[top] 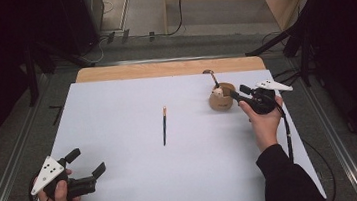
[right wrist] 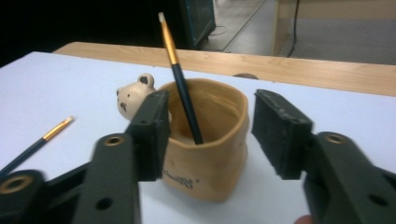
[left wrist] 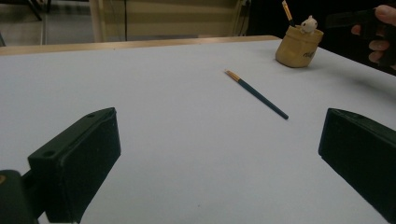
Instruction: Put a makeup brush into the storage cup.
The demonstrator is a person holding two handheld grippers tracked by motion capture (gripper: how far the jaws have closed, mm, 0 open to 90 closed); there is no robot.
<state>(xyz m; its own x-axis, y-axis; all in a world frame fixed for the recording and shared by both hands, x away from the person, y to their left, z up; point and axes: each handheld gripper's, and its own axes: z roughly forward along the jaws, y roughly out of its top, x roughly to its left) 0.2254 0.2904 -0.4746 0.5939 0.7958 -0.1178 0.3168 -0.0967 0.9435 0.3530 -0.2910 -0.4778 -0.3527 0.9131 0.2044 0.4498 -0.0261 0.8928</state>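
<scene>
The right gripper [right wrist: 210,135] hovers just in front of the tan cup [right wrist: 210,154], its 2 fingers [right wrist: 280,133] spread and level with the rim, not touching it. 1 paintbrush [right wrist: 180,77] leans inside the cup beside a small bear figure [right wrist: 133,95]. Another paintbrush [top: 164,125] lies mid-bench [top: 117,112]. The left gripper [top: 88,162] hangs over the near left corner, fingers spread, holding nothing.

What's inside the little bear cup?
A paintbrush stands in the bear cup, leaning, bristles up. Its bottom end rests inside; the cup's front wall hides the floor, so I can't tell if anything else is in there.
</scene>
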